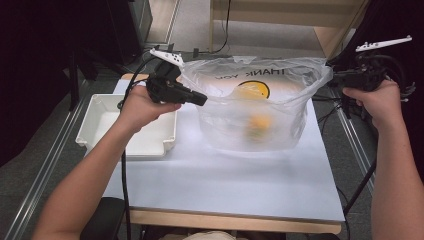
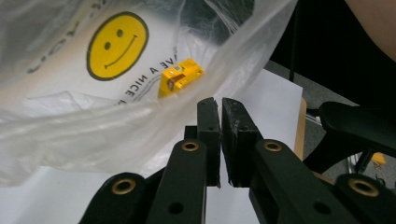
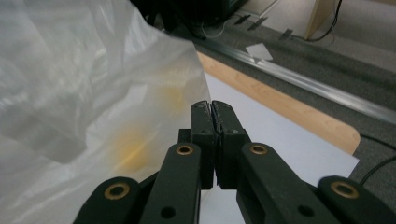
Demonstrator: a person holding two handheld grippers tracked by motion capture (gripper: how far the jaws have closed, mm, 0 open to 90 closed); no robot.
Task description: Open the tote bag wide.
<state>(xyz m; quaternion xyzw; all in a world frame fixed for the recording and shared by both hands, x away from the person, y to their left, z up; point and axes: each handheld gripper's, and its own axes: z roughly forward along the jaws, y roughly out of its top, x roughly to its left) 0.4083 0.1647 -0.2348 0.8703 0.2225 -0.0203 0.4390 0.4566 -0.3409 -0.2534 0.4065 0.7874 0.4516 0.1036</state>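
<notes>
A clear plastic bag (image 1: 280,107) printed with a yellow smiley face (image 1: 253,90) hangs stretched over the white table (image 1: 225,180). Low inside it lies a small yellow object (image 1: 260,122), blurred through the film. My left gripper (image 1: 202,98) pinches the bag's left rim and my right gripper (image 1: 332,77) pinches its right rim. In the left gripper view the gripper (image 2: 219,105) has its jaws together at the bag's edge (image 2: 70,126), with the smiley (image 2: 116,45) and a yellow block (image 2: 181,77) beyond. In the right gripper view the gripper (image 3: 212,108) is shut against the bag's film (image 3: 70,70).
A white rectangular tray (image 1: 100,115) sits at the table's left edge, under my left forearm. Metal rails run along the floor on both sides of the table. Cables trail from both grippers. Wooden furniture stands behind the table.
</notes>
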